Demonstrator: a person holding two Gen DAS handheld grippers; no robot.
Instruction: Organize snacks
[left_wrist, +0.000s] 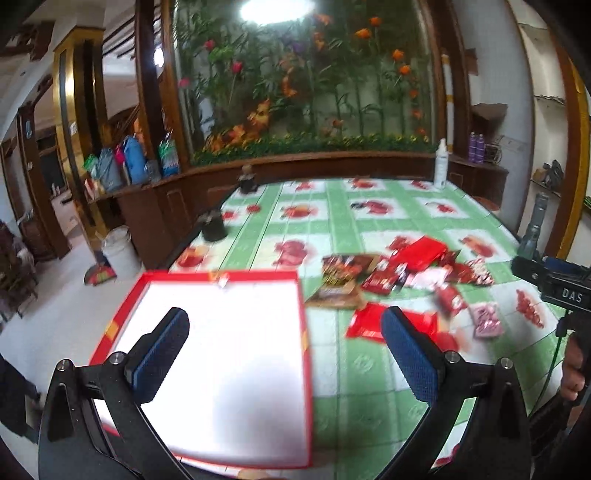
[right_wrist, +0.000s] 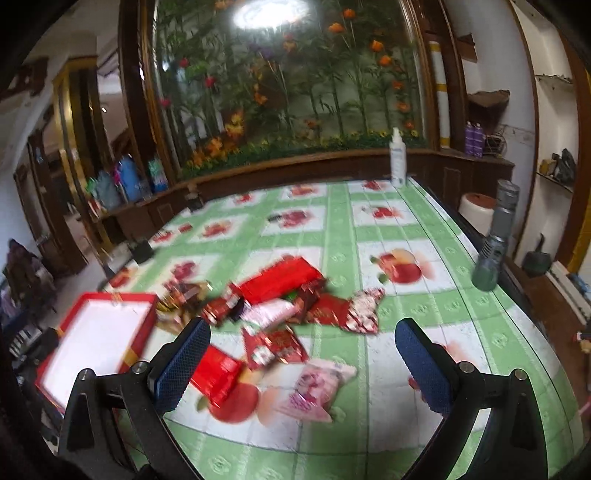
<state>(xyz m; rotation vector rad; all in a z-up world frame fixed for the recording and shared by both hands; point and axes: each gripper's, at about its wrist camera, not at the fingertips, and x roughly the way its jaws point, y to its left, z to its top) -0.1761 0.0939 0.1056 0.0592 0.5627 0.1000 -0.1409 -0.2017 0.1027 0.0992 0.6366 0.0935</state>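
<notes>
I am holding my left gripper (left_wrist: 284, 354) with jaws spread wide over the red-rimmed white tray (left_wrist: 221, 369), nothing between them. My right gripper (right_wrist: 299, 362) is gaping wide too, empty, hovering above the scattered snack packets (right_wrist: 280, 314), which are lying at the tray's three o'clock on the green checked tablecloth (right_wrist: 424, 229).

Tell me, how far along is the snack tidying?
Barely begun. Nothing looks done: the red box shows only its bare white bottom. Nothing is in hand: the left tongs and right tongs are open and hold nothing. Left to do: the snack packets lie scattered on the tablecloth.
</notes>
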